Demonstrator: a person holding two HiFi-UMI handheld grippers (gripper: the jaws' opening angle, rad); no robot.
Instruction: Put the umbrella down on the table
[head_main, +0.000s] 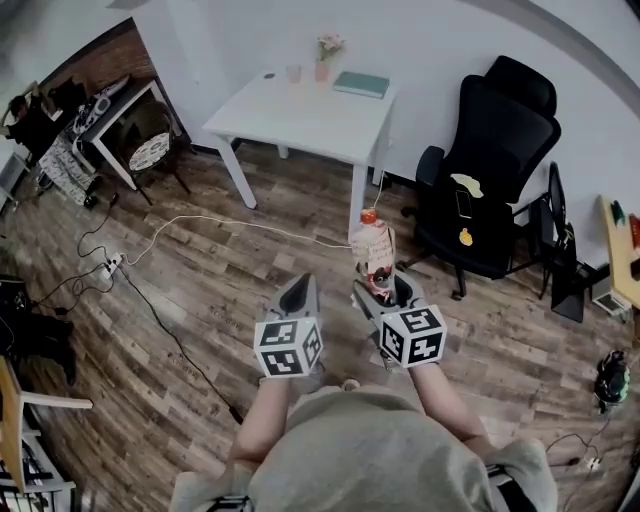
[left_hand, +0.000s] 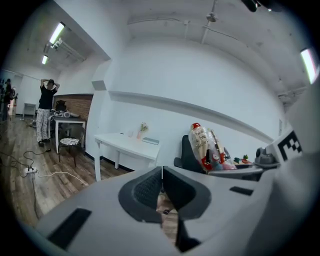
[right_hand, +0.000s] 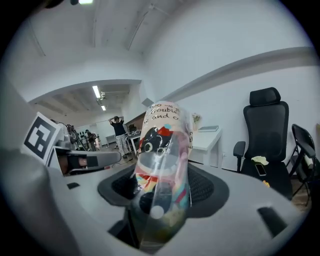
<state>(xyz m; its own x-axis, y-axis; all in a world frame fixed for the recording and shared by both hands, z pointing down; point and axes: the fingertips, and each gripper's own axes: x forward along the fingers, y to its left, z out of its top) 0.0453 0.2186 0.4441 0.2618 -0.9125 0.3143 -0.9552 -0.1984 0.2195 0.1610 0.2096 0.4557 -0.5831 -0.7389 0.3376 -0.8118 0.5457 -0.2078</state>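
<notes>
Slip risk: my right gripper (head_main: 385, 292) has jaws wide on the glossy umbrella (right_hand: 162, 160), most of it above them, left gripper (head_main: 298, 296) jaws closed empty, table (head_main: 300, 118) far ahead.

The person wears a loose, grey-beige, short-sleeved shirt (head_main: 385, 450). The left tool (head_main: 298, 290) and right tool (head_main: 385, 290) are pale grey plastic. Each bears a white cube (head_main: 288, 347) printed with black square markers. Their pads (left_hand: 147, 190) are dark and finely textured.
</notes>
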